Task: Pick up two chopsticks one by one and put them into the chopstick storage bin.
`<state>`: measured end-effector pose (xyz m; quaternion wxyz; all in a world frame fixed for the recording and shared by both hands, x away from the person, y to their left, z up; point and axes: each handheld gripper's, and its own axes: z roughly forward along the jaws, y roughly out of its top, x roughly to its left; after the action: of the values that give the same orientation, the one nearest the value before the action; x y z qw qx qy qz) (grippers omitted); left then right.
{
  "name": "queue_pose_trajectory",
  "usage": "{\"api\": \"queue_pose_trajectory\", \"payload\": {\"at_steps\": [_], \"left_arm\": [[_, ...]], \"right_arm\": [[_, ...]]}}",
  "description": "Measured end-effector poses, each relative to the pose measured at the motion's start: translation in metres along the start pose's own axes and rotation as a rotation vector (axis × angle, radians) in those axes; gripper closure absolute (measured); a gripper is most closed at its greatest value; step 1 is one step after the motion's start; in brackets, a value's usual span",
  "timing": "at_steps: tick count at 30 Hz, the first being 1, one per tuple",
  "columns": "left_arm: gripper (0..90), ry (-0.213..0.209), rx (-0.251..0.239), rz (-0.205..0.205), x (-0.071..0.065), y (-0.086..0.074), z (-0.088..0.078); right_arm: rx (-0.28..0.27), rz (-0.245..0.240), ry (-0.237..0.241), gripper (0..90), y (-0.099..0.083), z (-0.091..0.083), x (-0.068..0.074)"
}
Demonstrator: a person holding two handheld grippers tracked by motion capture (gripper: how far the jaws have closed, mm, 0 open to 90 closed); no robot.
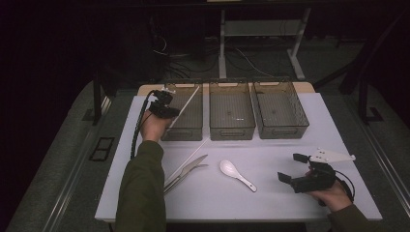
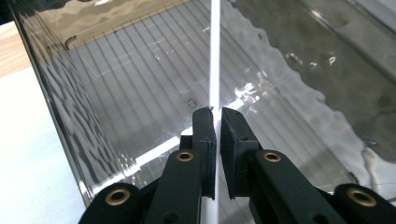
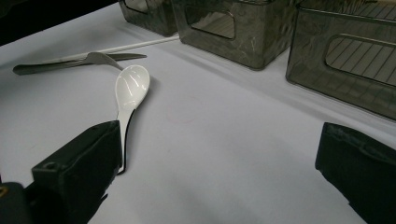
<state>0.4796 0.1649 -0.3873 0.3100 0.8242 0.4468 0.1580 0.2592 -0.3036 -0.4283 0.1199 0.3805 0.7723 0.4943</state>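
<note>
My left gripper is at the near left corner of the left smoked-plastic bin, shut on a thin white chopstick that slants up over the bin. In the left gripper view the jaws pinch the chopstick above the bin's ribbed floor. A second white chopstick lies on the table beside a metal knife and fork. My right gripper rests open at the near right, with the white spoon to its left. The right gripper view has the spoon just ahead of the left jaw.
Three smoked bins stand in a row at the back of the white table: left, middle and right. In the right gripper view the knife and fork lie beyond the spoon. A dark floor with cables surrounds the table.
</note>
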Motion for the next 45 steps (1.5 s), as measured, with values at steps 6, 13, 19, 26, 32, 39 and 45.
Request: {"api": "queue_pose_trajectory", "payload": {"at_steps": [6,13,19,26,32,39,45], "left_arm": [[81.3,0.003,-0.043,0.014,-0.002,0.003,-0.010],[69.1,-0.013,-0.098,0.050,-0.005,0.005,-0.033],[58.0,-0.065,-0.120,0.076,-0.014,0.001,-0.050],[51.4,-0.092,-0.150,0.117,-0.027,-0.009,-0.066],[47.9,-0.146,-0.191,0.114,-0.034,-0.020,-0.080],[42.1,-0.202,-0.242,0.130,-0.047,-0.033,-0.092],[38.1,-0.214,-0.254,0.161,-0.057,-0.044,-0.101]], "right_arm": [[-0.001,0.000,-0.001,0.8,0.000,0.000,0.000],[0.001,0.001,-0.002,0.8,0.000,0.000,0.000],[0.003,-0.003,-0.003,0.8,0.000,0.001,0.000],[0.005,-0.001,-0.004,0.8,0.000,0.001,0.000],[0.006,0.005,0.000,0.8,-0.001,0.001,0.000],[0.007,0.005,0.024,0.8,-0.001,0.000,-0.001],[0.012,0.012,0.033,0.8,-0.002,0.000,0.000]]}}
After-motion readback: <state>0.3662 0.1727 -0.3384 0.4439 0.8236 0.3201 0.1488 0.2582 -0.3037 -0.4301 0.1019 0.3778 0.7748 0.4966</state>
